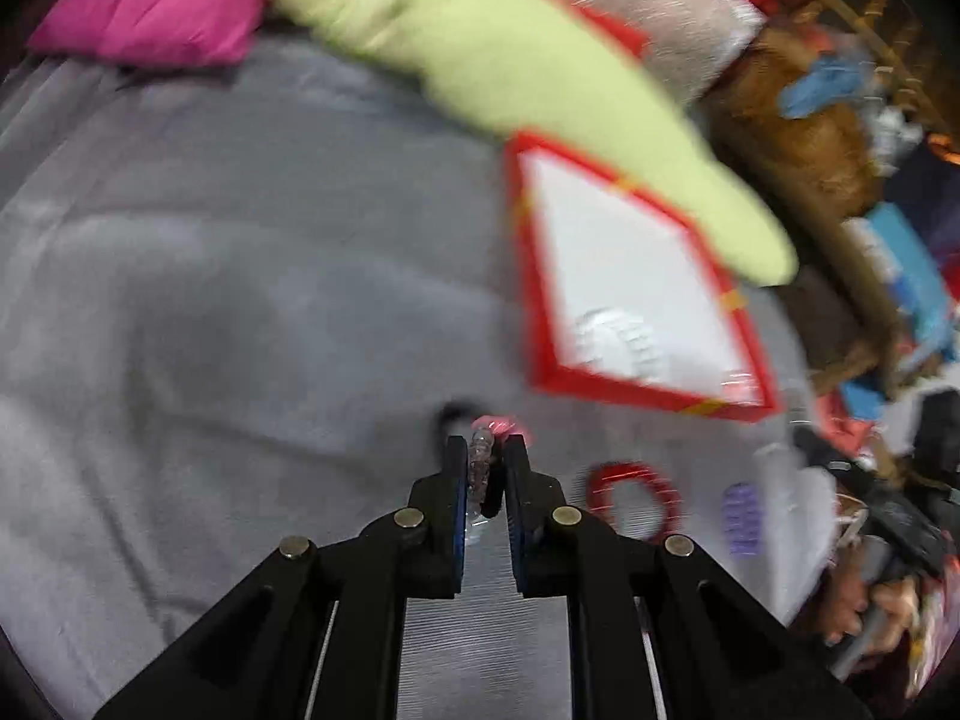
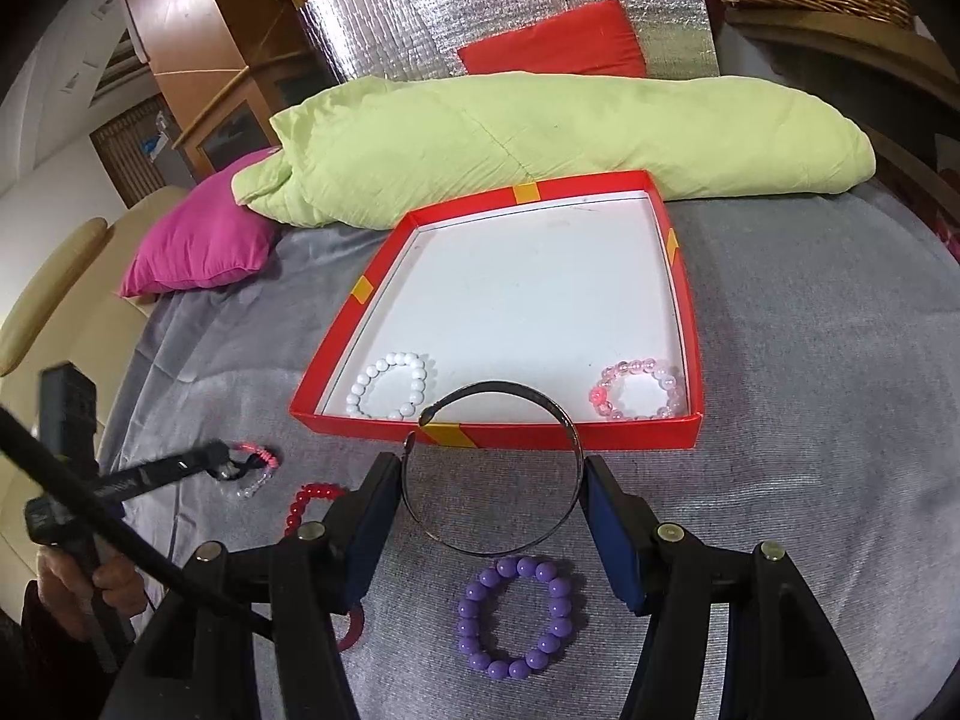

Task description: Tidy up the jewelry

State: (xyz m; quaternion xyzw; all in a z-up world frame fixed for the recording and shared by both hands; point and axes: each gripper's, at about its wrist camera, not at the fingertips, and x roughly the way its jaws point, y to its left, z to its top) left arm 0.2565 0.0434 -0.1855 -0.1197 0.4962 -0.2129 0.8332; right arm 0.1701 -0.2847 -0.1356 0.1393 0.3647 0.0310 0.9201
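Metal first: my right tongs (image 2: 492, 483) pinch a dark open bangle (image 2: 480, 468) by its two sides, held above the grey bedspread (image 2: 810, 420) just before the red tray (image 2: 684, 276). My left tongs (image 1: 485, 450) are pressed together on a clear-and-pink beaded bracelet (image 1: 483, 456); motion blur smears that whole view, so I cannot make out its beads there, though the right view shows it dangling from the tips.

Inside the tray I count two bracelets: one white (image 2: 390, 387), one pale pink (image 2: 639, 390), both near the front wall. On the bedspread lie two more: a purple one (image 2: 516, 618), whole, and a red one (image 2: 312, 504), half hidden behind my right tongs' finger.

Behind the tray sit one green quilt (image 2: 540, 138), one magenta cushion (image 2: 198, 240) and one red cushion (image 2: 558, 42).
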